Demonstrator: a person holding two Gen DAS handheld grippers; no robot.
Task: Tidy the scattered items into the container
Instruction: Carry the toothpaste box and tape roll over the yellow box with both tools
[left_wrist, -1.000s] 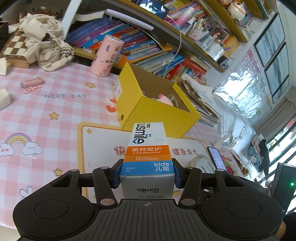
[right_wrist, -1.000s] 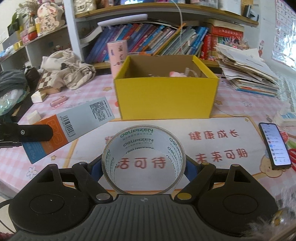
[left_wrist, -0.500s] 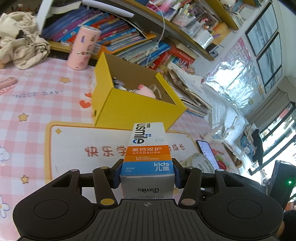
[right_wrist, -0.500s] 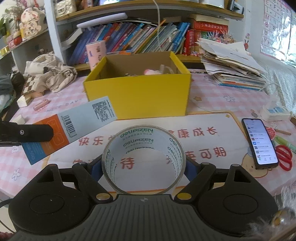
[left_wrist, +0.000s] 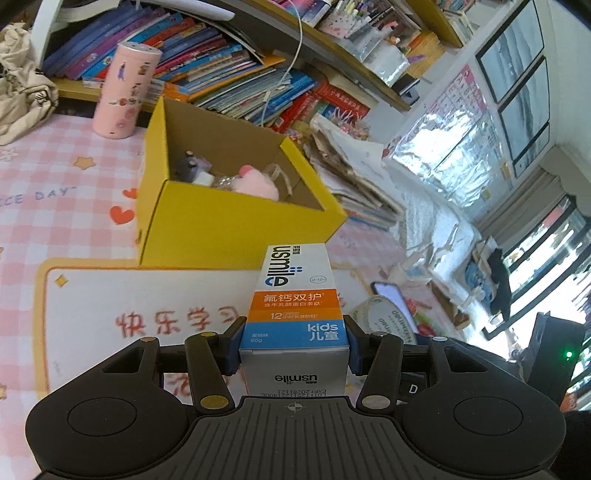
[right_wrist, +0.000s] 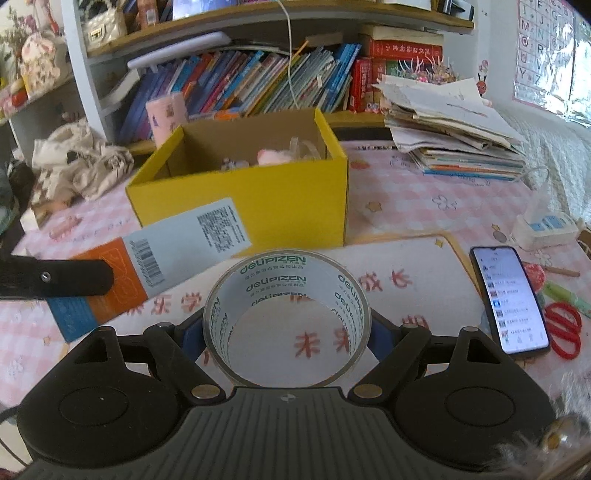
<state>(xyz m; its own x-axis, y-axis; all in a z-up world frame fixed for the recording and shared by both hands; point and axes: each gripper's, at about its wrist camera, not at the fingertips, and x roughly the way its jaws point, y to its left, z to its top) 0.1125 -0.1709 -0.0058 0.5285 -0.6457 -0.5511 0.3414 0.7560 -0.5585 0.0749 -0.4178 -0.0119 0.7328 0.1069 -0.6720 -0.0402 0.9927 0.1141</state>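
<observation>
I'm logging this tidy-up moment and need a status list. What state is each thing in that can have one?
Left gripper: shut on the toothpaste box.
Toothpaste box: held off the table, closed.
Right gripper: shut on the tape roll.
Tape roll: held, hole facing the camera.
Yellow box: open, some items already inside.
Phone: lying flat, screen lit.
Red scissors: on the table, closed.

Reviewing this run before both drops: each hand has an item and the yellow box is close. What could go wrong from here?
1. The toothpaste box is long and gripped by the left gripper near one end; its far end may catch the yellow box wall.
2. In the right wrist view the toothpaste box lies beside the tape roll in the right gripper; simultaneous drops may collide.
3. The pink plush toy and other items already inside leave less room.
</observation>
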